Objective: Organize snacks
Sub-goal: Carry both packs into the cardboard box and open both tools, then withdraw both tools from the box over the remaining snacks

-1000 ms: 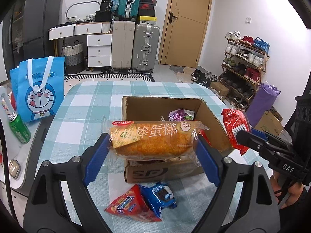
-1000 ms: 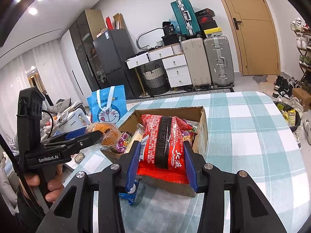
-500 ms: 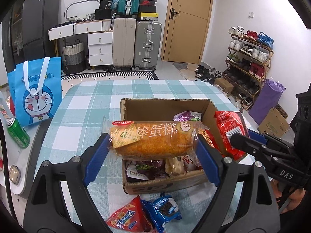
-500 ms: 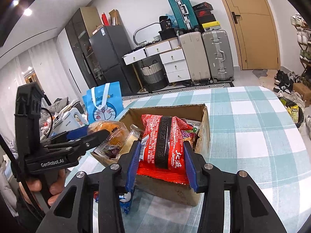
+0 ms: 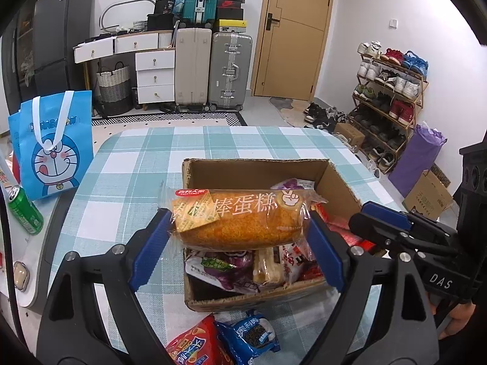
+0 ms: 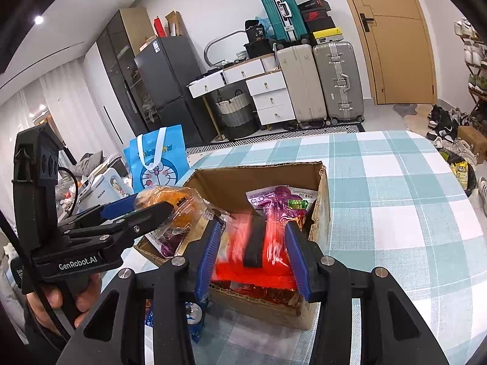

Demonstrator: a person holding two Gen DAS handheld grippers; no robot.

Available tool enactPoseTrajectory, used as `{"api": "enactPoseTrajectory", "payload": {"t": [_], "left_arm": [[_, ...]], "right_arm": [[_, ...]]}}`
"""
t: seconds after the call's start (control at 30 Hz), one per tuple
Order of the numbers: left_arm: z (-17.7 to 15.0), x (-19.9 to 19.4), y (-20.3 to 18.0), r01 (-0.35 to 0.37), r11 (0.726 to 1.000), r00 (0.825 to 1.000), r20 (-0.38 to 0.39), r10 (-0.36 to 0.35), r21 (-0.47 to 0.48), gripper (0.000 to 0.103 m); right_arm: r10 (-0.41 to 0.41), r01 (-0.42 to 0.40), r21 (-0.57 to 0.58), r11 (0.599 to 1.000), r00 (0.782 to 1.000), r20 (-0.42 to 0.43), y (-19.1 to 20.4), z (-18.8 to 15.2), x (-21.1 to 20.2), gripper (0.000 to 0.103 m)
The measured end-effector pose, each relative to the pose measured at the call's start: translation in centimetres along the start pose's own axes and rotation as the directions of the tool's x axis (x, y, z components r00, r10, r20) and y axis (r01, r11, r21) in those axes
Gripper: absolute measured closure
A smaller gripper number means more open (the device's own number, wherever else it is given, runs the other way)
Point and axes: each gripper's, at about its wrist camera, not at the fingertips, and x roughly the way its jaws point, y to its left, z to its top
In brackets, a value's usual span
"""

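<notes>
My left tongs [image 5: 239,237] grip a wrapped cake roll [image 5: 240,222] crosswise, one blue pad pressed on each end of it. The roll hangs level over the open cardboard box [image 5: 255,167], above its near half and clear of the packets below. From the right wrist view the same roll [image 6: 170,203] shows at the left, pinched in the left tongs [image 6: 146,210], over the box's left wall.

My right tongs [image 6: 251,249] are closed on a red snack packet [image 6: 261,243] with a black band down its middle. The packet is blurred in this view. It sits low over the near right corner of the box [image 6: 322,188]; whether it touches the contents I cannot tell. In the left wrist view the right tongs [image 5: 365,219] reach in from the right, and only a strip of red wrapper shows behind them.

The box stands near the middle of the checked counter [image 5: 121,182], closer to my edge. Inside lie a purple packet [image 6: 280,200] against the far wall and several more wrappers at the near end.

Outside the box, at the near edge of the counter, lie a red packet [image 5: 194,346] and a blue biscuit packet [image 5: 249,334], touching each other.

Off the counter's left edge stand a blue cartoon bag [image 5: 51,143] and a green can [image 5: 24,210].
</notes>
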Motion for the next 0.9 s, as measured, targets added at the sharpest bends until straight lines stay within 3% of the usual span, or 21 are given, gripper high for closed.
{"api": "enactPoseTrajectory", "payload": {"t": [0.33,0.47,0.53,0.63,0.73,0.9], "left_arm": [[0.8,0.1,-0.7,0.018,1.0,1.0,0.007,-0.018,0.007,0.016],[0.8,-0.3,-1.3,0.032,0.999,0.999,0.006,-0.032,0.015,0.009],[0.7,-0.7,-1.3,0.032,0.999,0.999,0.005,-0.032,0.02,0.004],[0.1,-1.4,-1.2,0.028,0.999,1.0,-0.005,-0.028,0.019,0.001],[-0.8,-2.1,-0.7,0.026,0.999,0.999,-0.021,-0.026,0.02,0.001],[-2.4,-3.8,0.1,0.005,0.999,1.0,-0.022,-0.004,0.037,0.001]], "right_arm": [[-0.023,0.024,-0.024,0.999,1.0,0.016,-0.1,-0.3,-1.9,0.052],[-0.032,0.033,-0.017,0.999,0.999,0.021,-0.4,-0.5,-2.6,0.048],[-0.03,0.03,-0.007,1.0,0.999,0.022,-0.7,-0.8,-3.0,0.027],[-0.019,0.019,0.009,1.0,0.999,0.043,-1.1,-1.2,-3.7,0.008],[-0.005,0.004,0.028,1.0,0.999,0.038,-1.3,-1.7,-4.1,0.001],[-0.032,0.031,0.006,0.999,0.998,0.049,-1.0,-2.9,-5.0,0.001]]}}
